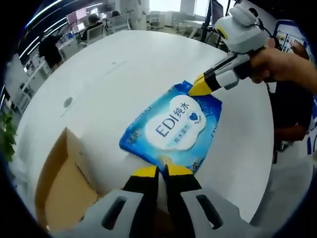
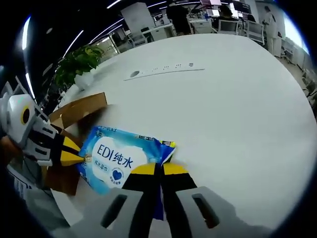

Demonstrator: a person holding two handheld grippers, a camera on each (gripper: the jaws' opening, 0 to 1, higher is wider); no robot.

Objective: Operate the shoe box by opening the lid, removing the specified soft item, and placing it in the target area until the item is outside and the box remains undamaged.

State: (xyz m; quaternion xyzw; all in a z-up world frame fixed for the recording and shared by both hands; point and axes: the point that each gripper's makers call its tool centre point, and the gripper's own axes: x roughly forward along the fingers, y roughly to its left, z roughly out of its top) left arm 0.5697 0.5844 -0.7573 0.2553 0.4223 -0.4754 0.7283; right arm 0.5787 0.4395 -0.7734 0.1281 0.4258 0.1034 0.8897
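1. A blue wet-wipes pack [image 1: 173, 126] printed "EDI" is held above the white worktop [image 1: 124, 69], outside the brown cardboard shoe box [image 1: 62, 183].
2. The left claw [image 1: 162, 171] is seen clenched on the pack's near edge, its yellow-tipped jaws pressed together.
3. The right claw [image 2: 158, 168] is likewise clamped on the opposite edge of the pack [image 2: 119, 158].
4. The open box [image 2: 74, 111] is seen just beside the pack, at the worktop's edge.
5. A potted plant [image 2: 79, 62] is seen beyond the box.
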